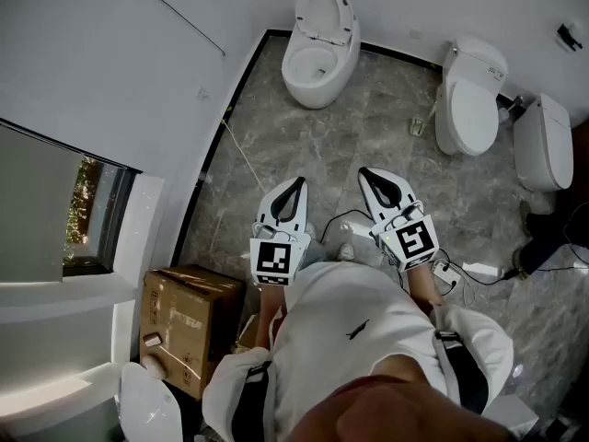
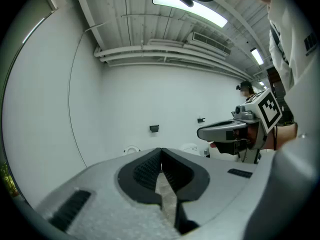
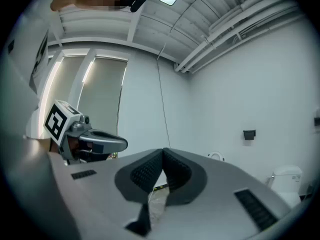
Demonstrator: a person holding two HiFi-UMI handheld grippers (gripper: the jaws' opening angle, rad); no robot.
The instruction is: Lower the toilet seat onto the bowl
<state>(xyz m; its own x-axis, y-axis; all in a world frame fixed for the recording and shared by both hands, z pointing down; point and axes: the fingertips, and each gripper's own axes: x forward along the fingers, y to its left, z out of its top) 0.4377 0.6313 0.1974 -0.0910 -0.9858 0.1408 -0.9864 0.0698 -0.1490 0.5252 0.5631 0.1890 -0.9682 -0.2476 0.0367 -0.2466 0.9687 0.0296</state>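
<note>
A white toilet (image 1: 317, 58) stands at the far wall with its seat (image 1: 324, 15) raised against the back. It shows small and far off in the left gripper view, toilet (image 2: 131, 149), and in the right gripper view, toilet (image 3: 216, 156). Both grippers are held side by side in front of the person, well short of the toilet. My left gripper (image 1: 296, 185) (image 2: 161, 151) is shut with nothing in it. My right gripper (image 1: 366, 173) (image 3: 163, 153) is also shut and empty. Each gripper shows in the other's view.
Two more white toilets (image 1: 469, 95) (image 1: 543, 141) with lids down stand along the right wall. A cardboard box (image 1: 189, 325) sits at the lower left by a window (image 1: 92, 215). Cables (image 1: 460, 270) lie on the marble floor at right, near a dark shoe (image 1: 538, 247).
</note>
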